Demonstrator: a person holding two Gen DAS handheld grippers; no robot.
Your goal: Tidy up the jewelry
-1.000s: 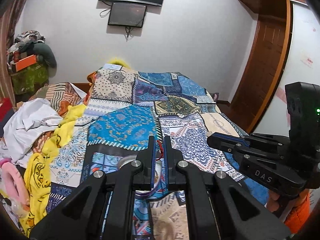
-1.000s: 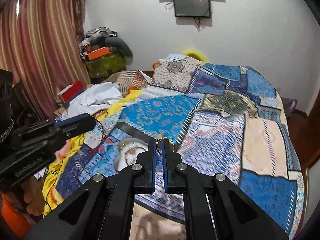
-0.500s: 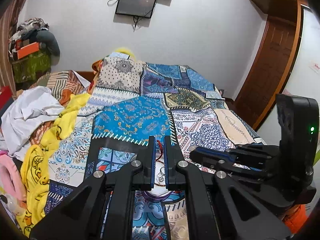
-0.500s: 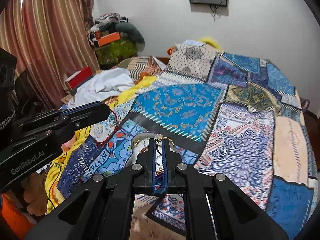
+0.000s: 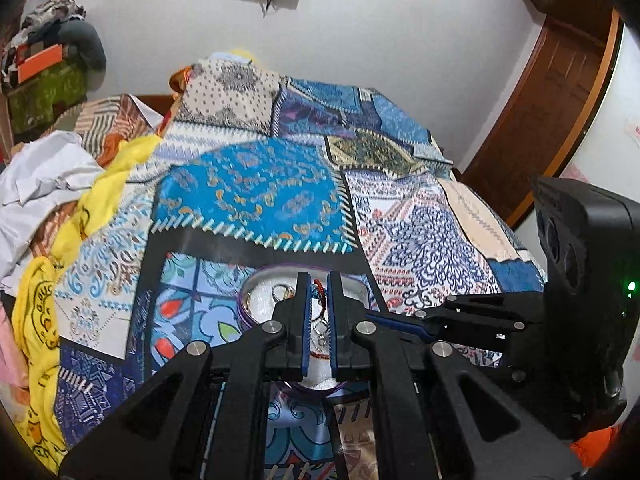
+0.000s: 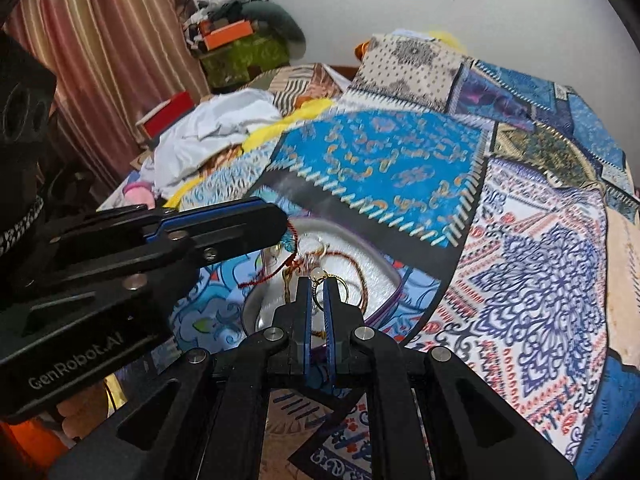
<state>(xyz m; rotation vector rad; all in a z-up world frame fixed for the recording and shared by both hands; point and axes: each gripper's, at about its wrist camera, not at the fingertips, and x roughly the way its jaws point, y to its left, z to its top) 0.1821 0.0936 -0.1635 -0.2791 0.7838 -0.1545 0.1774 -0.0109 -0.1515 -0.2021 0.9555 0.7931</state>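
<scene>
**A:** What room is this, and what surface is in use?

**B:** A bedroom. A bed covered by a patchwork bedspread [image 5: 256, 196] in blues and creams fills both views, with loose clothes [image 5: 44, 184] piled along one side and striped curtains [image 6: 100, 40] beyond. On the bedspread sits a shallow tray [image 6: 372, 264] with a purple rim, which serves as the place for the jewelry.

**A:** Where is the jewelry itself?

**B:** Partly in the tray, partly held above it. A red thread bracelet [image 6: 352, 268] hangs from the left gripper [image 5: 319, 280], whose fingers are pinched together on it; its loop trails down into the tray. The right gripper [image 6: 318, 280] is closed narrowly on a small gold ring [image 6: 340, 286], with a pale bead just above the tips. A few more small pieces lie on the tray's pale lining, too small to tell apart.

**A:** Why are both grippers over the tray?

**B:** Judging from the pose, the pieces are caught together, so each gripper grips one to part them, and anything dropped would land in the tray rather than on the busy fabric.
</scene>
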